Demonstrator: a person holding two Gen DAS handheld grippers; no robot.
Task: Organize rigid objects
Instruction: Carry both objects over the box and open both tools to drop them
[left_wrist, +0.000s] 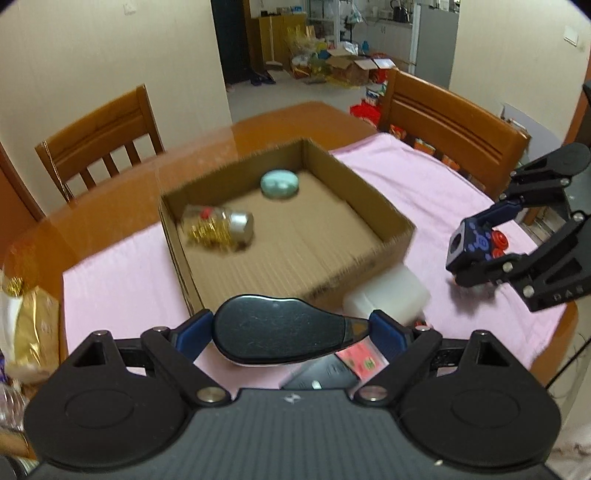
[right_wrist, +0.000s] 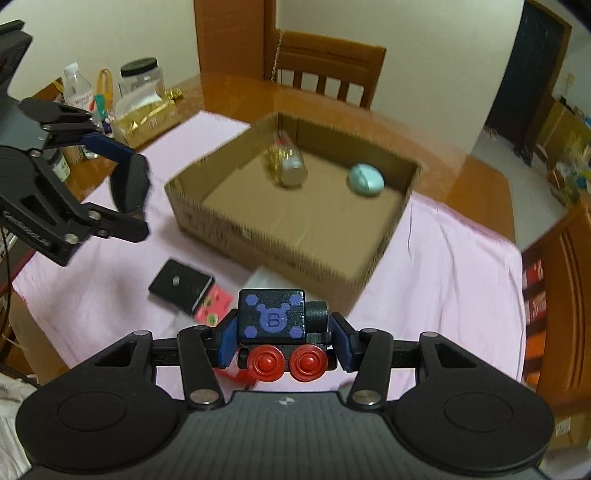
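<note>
Inside the cardboard box (right_wrist: 280, 236) on our pink cloth (right_wrist: 461, 266) lie a tipped jar (right_wrist: 290, 164) and a teal disc (right_wrist: 366, 179). Above the cloth, our left gripper (left_wrist: 291, 332) grips a black oval case (left_wrist: 280, 334); our right gripper (right_wrist: 282, 332) clamps a toy train (right_wrist: 273, 314).

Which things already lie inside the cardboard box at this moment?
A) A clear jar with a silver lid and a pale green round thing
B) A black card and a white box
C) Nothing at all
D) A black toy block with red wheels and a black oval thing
A: in the cardboard box a clear jar lies on its side and a pale green round thing rests near the far wall.
</note>
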